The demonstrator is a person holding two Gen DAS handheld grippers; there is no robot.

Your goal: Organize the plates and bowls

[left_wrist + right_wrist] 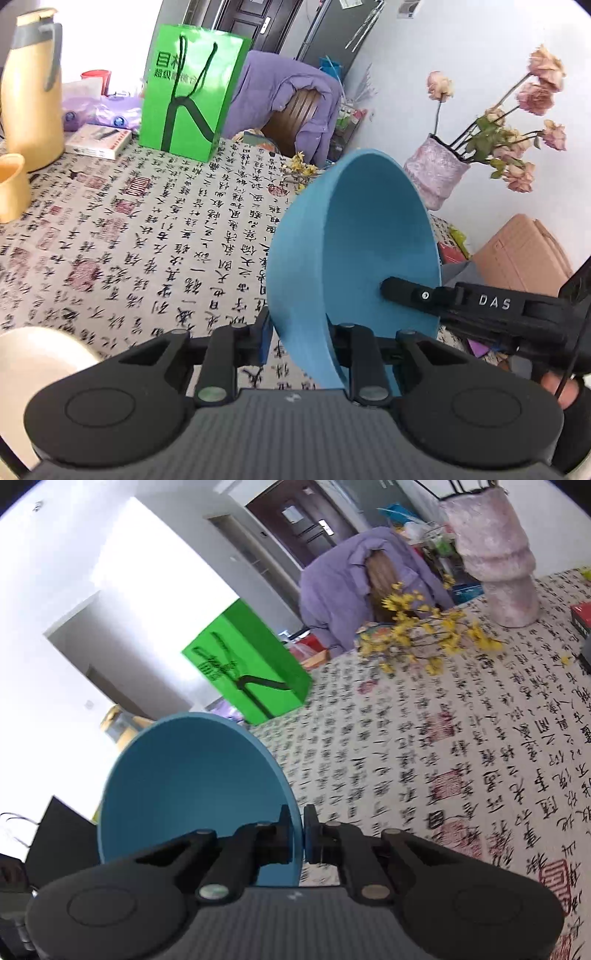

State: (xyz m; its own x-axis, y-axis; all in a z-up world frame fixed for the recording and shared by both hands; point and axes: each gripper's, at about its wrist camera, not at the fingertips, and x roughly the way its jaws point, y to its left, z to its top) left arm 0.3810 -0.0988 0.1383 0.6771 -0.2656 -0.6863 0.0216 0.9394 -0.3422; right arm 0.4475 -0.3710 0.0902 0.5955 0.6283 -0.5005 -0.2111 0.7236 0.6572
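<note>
Blue bowl point(354, 258) up off counter point(147, 240), tilted on edge.
R hand-held gripper point(303, 830) clamped on its rim; L hand-held gripper point(301, 338) jaws straddle the wall, contact unclear. Behind: green bag point(192, 88), pink vase point(436, 173), far side of counter.

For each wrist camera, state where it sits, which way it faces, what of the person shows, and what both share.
Left wrist: on the left tool, facing a green bag; its fingers straddle the blue bowl; the other tool's finger and a hand show.
Right wrist: on the right tool, facing the pink vase; fingers pinch the bowl's rim.
Shared: bowl, bag, vase, table.
</note>
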